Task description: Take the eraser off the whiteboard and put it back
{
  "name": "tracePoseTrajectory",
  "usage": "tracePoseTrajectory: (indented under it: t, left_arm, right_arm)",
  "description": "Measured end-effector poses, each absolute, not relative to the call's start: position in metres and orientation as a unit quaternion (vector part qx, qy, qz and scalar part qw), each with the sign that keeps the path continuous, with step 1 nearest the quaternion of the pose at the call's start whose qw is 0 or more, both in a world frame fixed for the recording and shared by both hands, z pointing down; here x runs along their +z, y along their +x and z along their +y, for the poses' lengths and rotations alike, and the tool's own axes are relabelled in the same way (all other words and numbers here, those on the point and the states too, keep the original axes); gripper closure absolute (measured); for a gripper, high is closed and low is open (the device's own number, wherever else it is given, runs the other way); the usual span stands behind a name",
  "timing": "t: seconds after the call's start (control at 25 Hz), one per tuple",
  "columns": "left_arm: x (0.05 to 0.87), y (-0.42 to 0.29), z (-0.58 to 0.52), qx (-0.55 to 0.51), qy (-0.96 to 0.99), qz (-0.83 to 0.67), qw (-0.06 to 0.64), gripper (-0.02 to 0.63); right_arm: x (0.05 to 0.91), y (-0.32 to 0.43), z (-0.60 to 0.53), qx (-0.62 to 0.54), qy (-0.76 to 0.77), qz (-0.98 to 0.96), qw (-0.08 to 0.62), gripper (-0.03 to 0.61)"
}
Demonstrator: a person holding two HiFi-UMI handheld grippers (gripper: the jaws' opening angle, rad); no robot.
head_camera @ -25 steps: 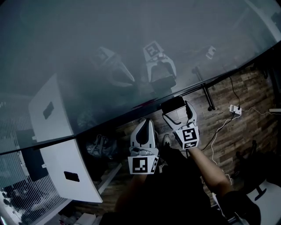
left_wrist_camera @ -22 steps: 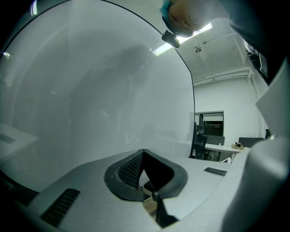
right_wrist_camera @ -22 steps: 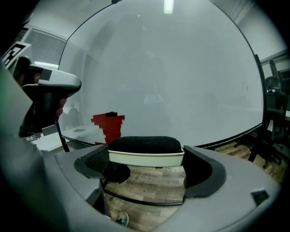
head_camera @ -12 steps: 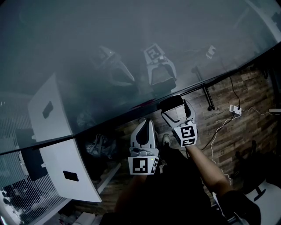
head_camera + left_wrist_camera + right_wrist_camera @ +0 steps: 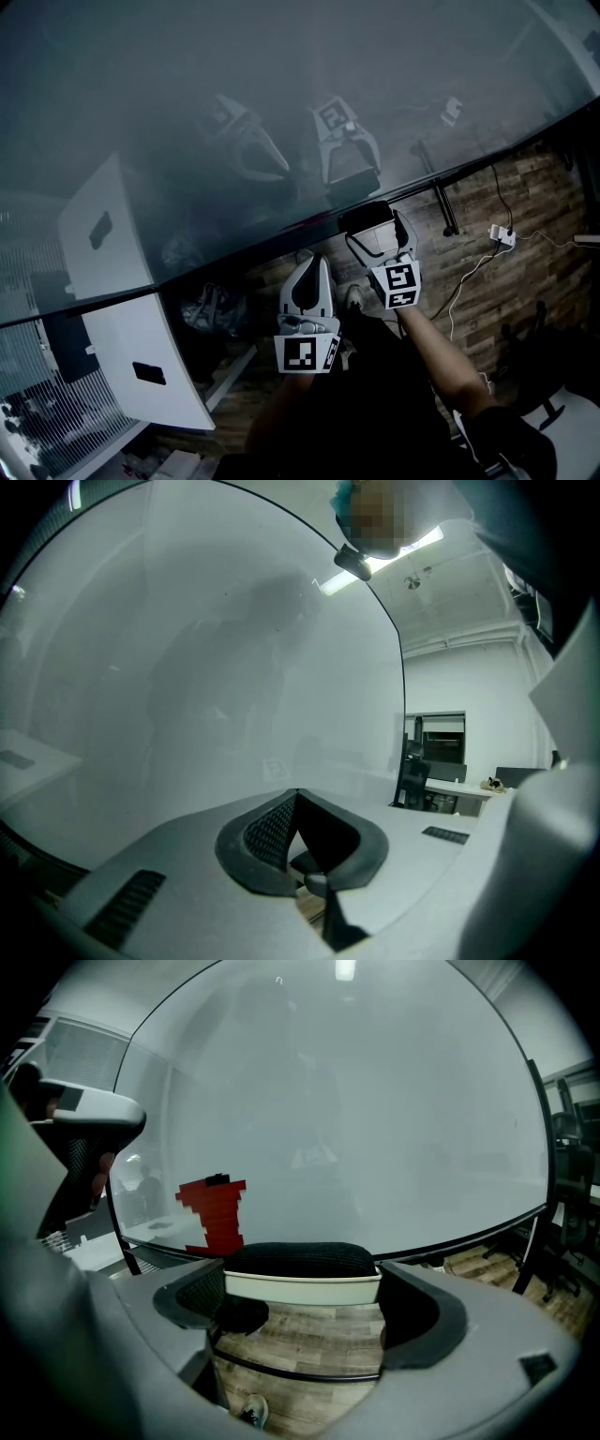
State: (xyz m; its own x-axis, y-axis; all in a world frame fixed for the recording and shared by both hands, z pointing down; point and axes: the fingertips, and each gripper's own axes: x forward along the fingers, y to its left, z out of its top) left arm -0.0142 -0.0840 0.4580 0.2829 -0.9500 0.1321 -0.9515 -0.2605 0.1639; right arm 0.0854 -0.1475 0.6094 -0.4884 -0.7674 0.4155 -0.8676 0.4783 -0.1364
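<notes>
The right gripper (image 5: pixel 373 227) is closed on the eraser (image 5: pixel 367 217), clamping it by its two short ends. In the right gripper view the jaws stand wide apart with the eraser (image 5: pixel 298 1279) bridging the whole gap between the pads (image 5: pixel 197 1299). Its white body faces back toward the gripper (image 5: pixel 305 1309) and its black felt faces away, toward the whiteboard (image 5: pixel 356 1101). Below the eraser, between the jaws, the wooden floor (image 5: pixel 309 1340) shows through. Just ahead of the felt runs the whiteboard's dark lower edge. The head view puts the eraser right at that edge, but no view shows whether felt and board touch. To the left of this gripper and drawn back a little from the board, the left gripper (image 5: pixel 312 267) has its jaws brought together. In its own view the tips of the left gripper (image 5: pixel 298 825) meet in a point with nothing between them and nothing touching them. Beyond both tools the whiteboard (image 5: pixel 281 84) fills the upper part of the head view and carries dim reflections of the two grippers. Ahead and left of the held eraser, a red stepped shape (image 5: pixel 214 1215) shows on the board's surface. Whether it is a mark or a reflection cannot be told. Off to the right of the right gripper, a cable and a white power strip (image 5: pixel 502 233) lie on the floor (image 5: pixel 534 206).
</notes>
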Motion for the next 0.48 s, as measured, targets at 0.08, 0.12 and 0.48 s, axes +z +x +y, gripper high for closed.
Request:
tracePoseTrajectory:
  t: [0.08, 0.12, 0.48]
  left_arm:
    - [0.4588, -0.0160, -0.0845, 0.004, 0.793, -0.600, 0.107, 0.612]
    - [0.4594, -0.0168, -0.0846, 0.004, 0.793, -0.600, 0.108, 0.614]
    - [0.4600, -0.0191, -0.0855, 0.004, 0.792, -0.600, 0.110, 0.612]
  right_arm:
    - [0.6104, 0.0851, -0.1492, 0.167, 0.484, -0.846, 0.151, 0.058]
    - [0.6106, 0.0851, -0.1498, 0.167, 0.484, -0.845, 0.151, 0.058]
    - [0.6105, 0.0842, -0.1522, 0.167, 0.488, -0.843, 0.151, 0.058]
